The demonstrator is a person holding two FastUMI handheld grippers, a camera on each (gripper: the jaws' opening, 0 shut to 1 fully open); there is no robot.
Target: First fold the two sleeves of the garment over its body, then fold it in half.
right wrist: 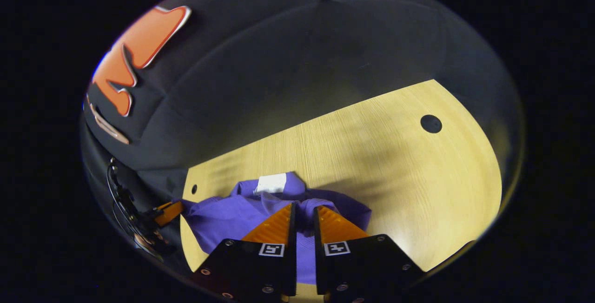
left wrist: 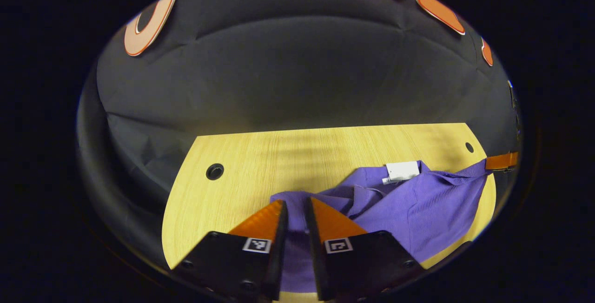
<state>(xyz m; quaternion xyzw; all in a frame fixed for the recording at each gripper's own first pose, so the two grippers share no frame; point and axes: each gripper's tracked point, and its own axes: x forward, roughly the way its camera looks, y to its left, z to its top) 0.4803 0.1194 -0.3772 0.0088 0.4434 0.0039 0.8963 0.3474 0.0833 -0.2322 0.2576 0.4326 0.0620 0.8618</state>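
Garment: purple, bunched on near part of wooden table
Left gripper: fingers pinching a fold
Right gripper: fingers pinching another fold

Left hand-held gripper and right hand-held gripper each have fingers drawn nearly together, pinching cloth.

A pale wood-grain surface with rounded corners stood against the booth's black cloth wall, which hung in soft folds behind it. Round dark cable holes sat near its far corners. Light fell unevenly, leaving faint shadow bands across the wood.
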